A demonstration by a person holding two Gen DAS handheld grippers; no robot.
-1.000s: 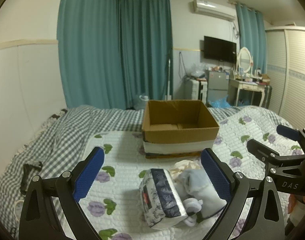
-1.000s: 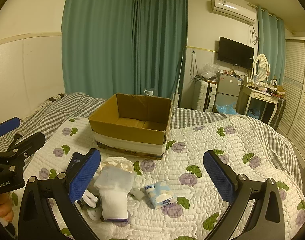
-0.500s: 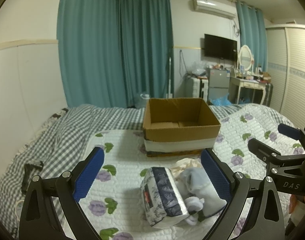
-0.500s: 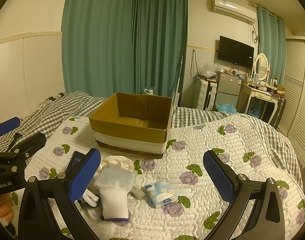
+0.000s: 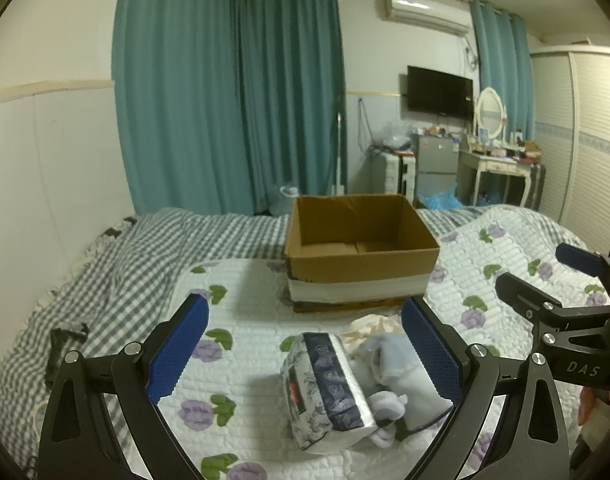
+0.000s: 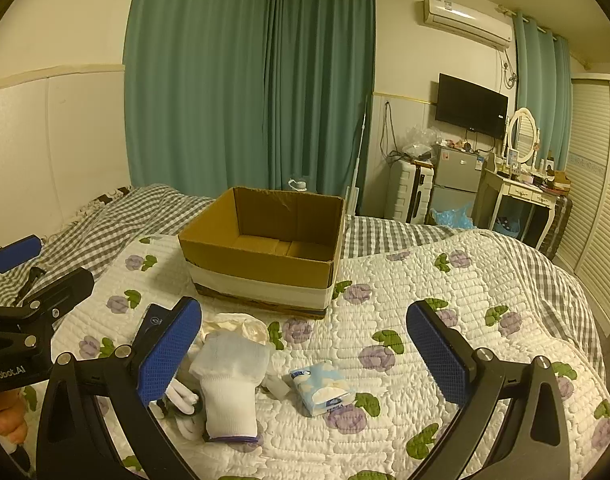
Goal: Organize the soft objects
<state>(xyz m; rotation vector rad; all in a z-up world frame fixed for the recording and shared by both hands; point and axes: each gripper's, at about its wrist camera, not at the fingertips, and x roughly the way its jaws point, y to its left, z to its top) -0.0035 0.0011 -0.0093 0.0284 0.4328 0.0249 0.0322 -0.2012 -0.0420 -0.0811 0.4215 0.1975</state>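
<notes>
An open cardboard box stands on the quilted bed; it also shows in the right wrist view. Its inside looks bare. In front of it lies a pile of soft things: a blue-and-white tissue pack, a white glove, a cream cloth and a small light-blue tissue pack. My left gripper is open, jaws on either side of the large tissue pack, above it. My right gripper is open and empty above the glove and small pack.
A flowered white quilt covers a grey checked blanket. A small dark object lies at the left on the blanket. A wall runs along the left. A fridge and dressing table stand beyond the bed.
Both grippers have shifted very slightly; the scene sits a little lower and nearer in the left wrist view. Nothing was taken hold of or let go.
</notes>
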